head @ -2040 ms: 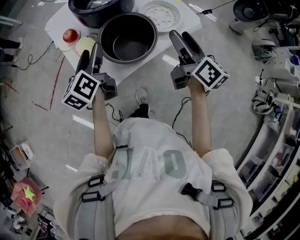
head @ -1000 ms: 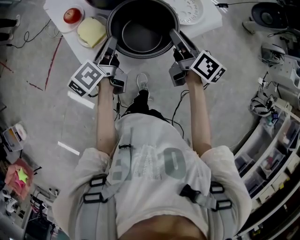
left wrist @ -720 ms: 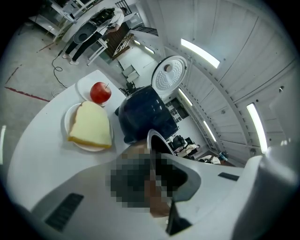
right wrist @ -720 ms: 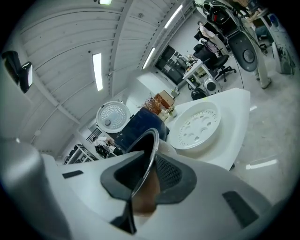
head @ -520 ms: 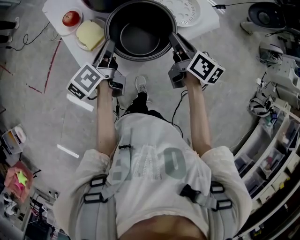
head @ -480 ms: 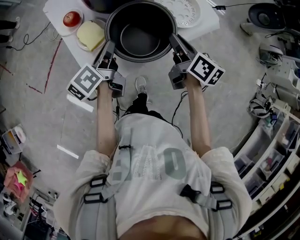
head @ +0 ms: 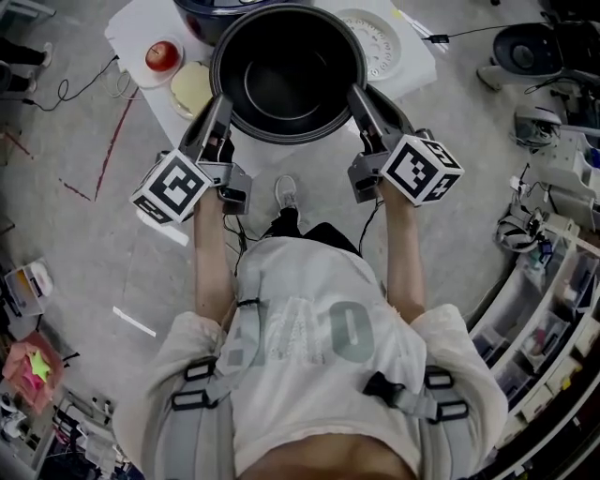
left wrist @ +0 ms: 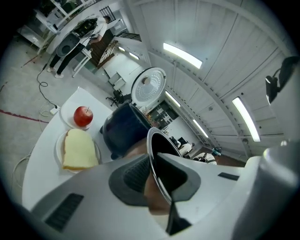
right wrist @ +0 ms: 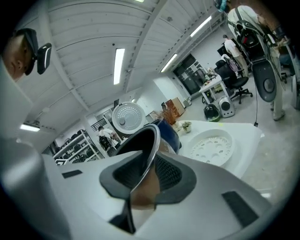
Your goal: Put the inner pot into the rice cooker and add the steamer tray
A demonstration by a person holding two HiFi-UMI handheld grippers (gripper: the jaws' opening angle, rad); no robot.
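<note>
The black inner pot (head: 288,70) hangs above the white table (head: 412,70), held by its rim on both sides. My left gripper (head: 221,101) is shut on the left rim (left wrist: 157,154); its jaws have just been closing on it. My right gripper (head: 359,98) is shut on the right rim (right wrist: 145,150); its jaws closed, then eased slightly, with the rim still between the pads. The dark blue rice cooker (head: 202,14) (left wrist: 124,131) stands behind with its lid (left wrist: 148,89) up. The white perforated steamer tray (head: 380,42) (right wrist: 211,145) lies at the right of the table.
A red apple (head: 164,54) (left wrist: 83,116) on a small plate and a slice of bread (head: 192,86) (left wrist: 77,149) on another sit at the table's left. Cables run across the floor, and shelving (head: 553,309) lines the right side.
Both grippers have closed in on the pot's rim and risen with it. The pot is off the table and looks larger in the head view.
</note>
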